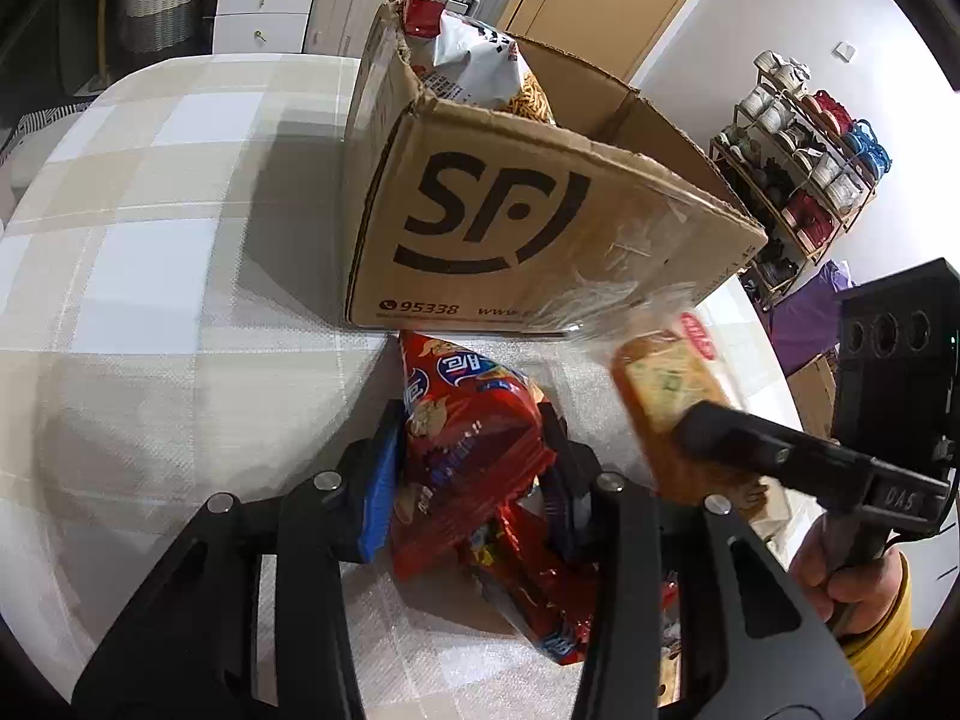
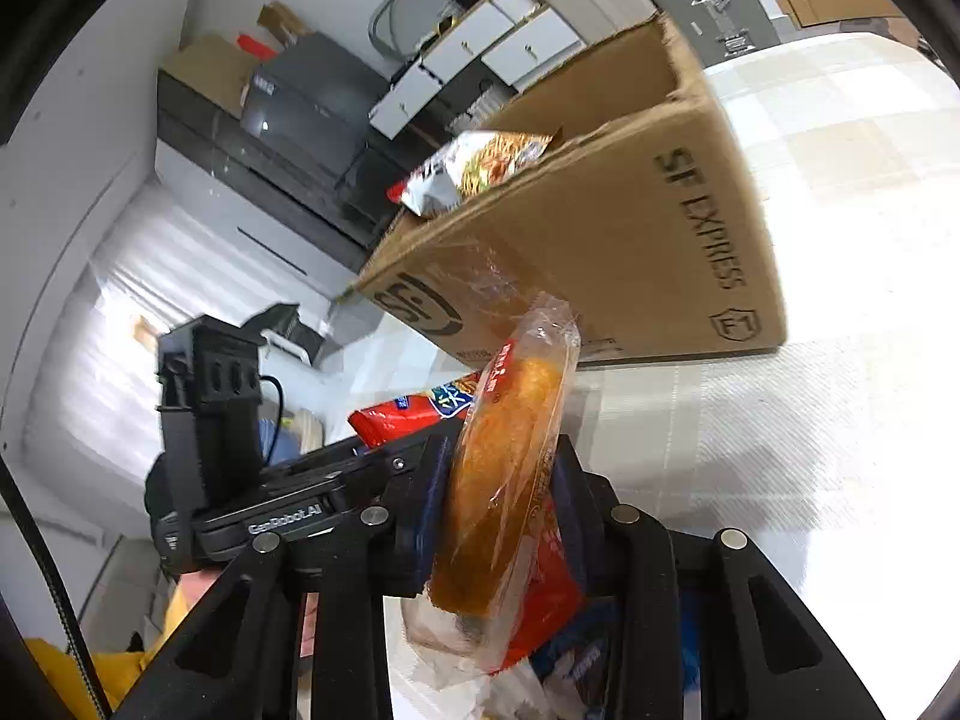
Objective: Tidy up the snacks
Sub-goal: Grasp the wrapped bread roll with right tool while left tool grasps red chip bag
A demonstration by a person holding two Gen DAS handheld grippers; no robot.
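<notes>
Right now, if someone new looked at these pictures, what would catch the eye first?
First, the big cardboard box with its black logo, standing on the checked tablecloth, a snack bag poking out of it. In front of it, the left gripper clamps a red snack packet, and the right gripper clamps a wrapped bread loaf.

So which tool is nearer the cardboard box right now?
Right, narrowly. The right tool holds the wrapped bread with its tip reaching the cardboard box front wall. The left tool, shut on the red snack bag, sits just short of the box.
</notes>
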